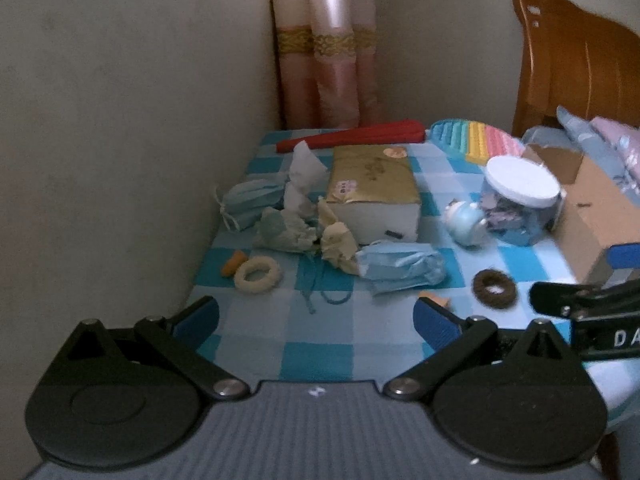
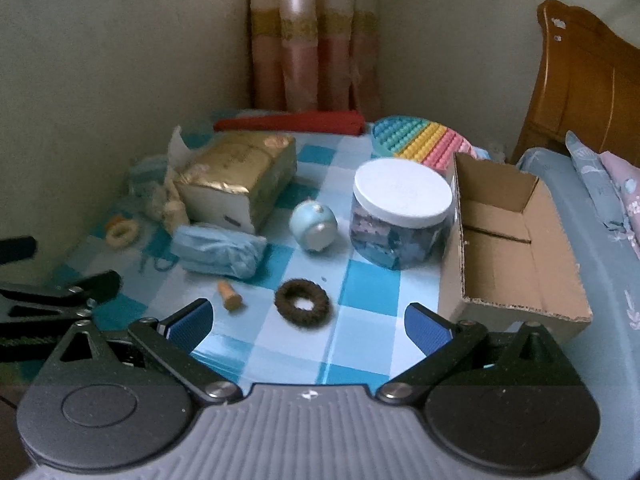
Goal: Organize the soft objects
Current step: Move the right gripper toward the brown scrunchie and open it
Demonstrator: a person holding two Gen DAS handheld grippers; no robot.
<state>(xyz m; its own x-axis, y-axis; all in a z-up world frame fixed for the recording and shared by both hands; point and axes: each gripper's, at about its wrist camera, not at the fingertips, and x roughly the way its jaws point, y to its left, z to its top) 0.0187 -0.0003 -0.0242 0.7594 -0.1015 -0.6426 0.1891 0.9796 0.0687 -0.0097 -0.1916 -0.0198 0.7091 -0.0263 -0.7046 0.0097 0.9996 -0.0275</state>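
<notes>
On the blue checked table [image 1: 288, 324] [image 2: 368, 292] lie soft things: a cream hair ring [image 1: 258, 274] [image 2: 122, 233], a brown hair ring [image 1: 495, 289] [image 2: 302, 302], two blue face masks [image 1: 400, 266] [image 1: 250, 202] [image 2: 218, 250], crumpled tissues [image 1: 304, 224], orange earplugs [image 1: 233, 266] [image 2: 229, 300]. An open cardboard box [image 2: 508, 240] [image 1: 588, 204] stands at the right. My left gripper [image 1: 316, 320] is open and empty, above the table's near edge. My right gripper [image 2: 308, 326] is open and empty, just before the brown ring.
A gold tissue pack [image 1: 374, 190] [image 2: 240, 178], a white-lidded jar [image 1: 520, 200] [image 2: 402, 216], a small blue figurine [image 1: 466, 220] [image 2: 314, 222], a rainbow pop toy [image 1: 476, 142] [image 2: 420, 142] and a red folded fan [image 1: 352, 136] [image 2: 288, 123] stand behind. Wall at left, bed at right.
</notes>
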